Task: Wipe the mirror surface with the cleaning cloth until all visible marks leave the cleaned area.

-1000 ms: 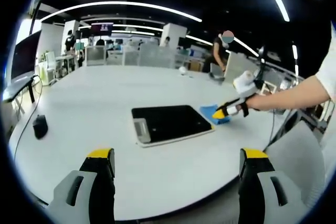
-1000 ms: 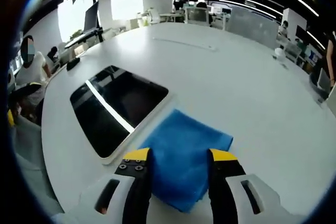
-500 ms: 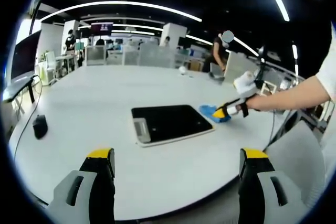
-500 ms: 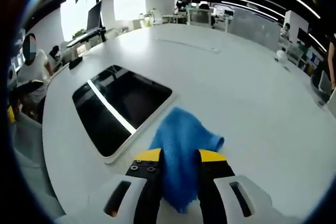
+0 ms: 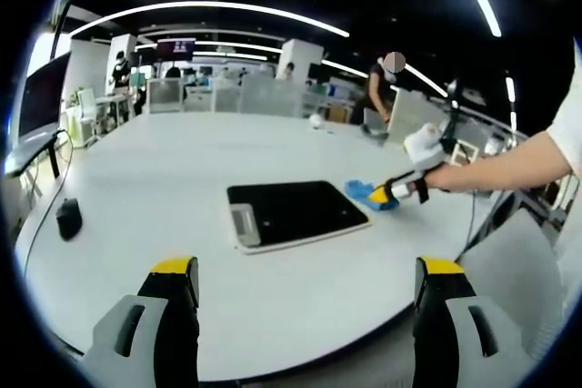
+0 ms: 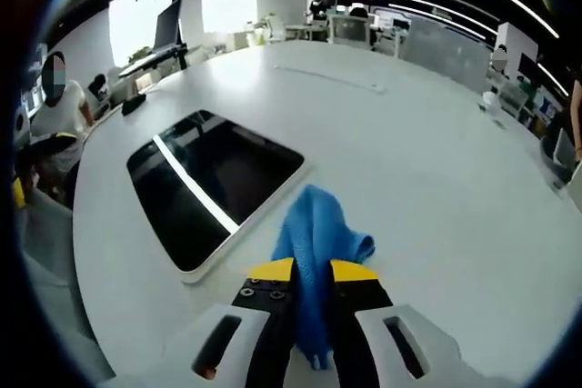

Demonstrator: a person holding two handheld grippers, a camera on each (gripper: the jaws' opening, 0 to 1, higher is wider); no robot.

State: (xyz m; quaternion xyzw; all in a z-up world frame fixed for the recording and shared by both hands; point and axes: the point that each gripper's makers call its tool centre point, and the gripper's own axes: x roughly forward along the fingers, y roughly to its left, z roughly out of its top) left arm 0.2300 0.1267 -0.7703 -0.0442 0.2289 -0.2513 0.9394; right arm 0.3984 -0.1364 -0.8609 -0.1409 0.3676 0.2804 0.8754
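My right gripper (image 6: pixel 312 272) clamps the blue cloth (image 6: pixel 316 232) beside the mirror (image 6: pixel 211 184) on the table (image 6: pixel 427 170). My left gripper (image 5: pixel 306 272) hangs with jaws spread wide, holding nothing.

Cloth soft and matt, mirror glossy, table smooth.
Blue cleaning cloth (image 6: pixel 314 238) looked like fuzzy, matt fabric, bunched between right gripper's (image 6: pixel 311 272) yellow-tipped jaws of matt plastic. Mirror (image 6: pixel 211 184) was dark, glossy glass reflecting a ceiling light strip, in a pale smooth frame. White table (image 6: pixel 436 161) looked smooth, faint sheen. Left gripper (image 5: pixel 309 270) had same grey plastic, yellow tips.
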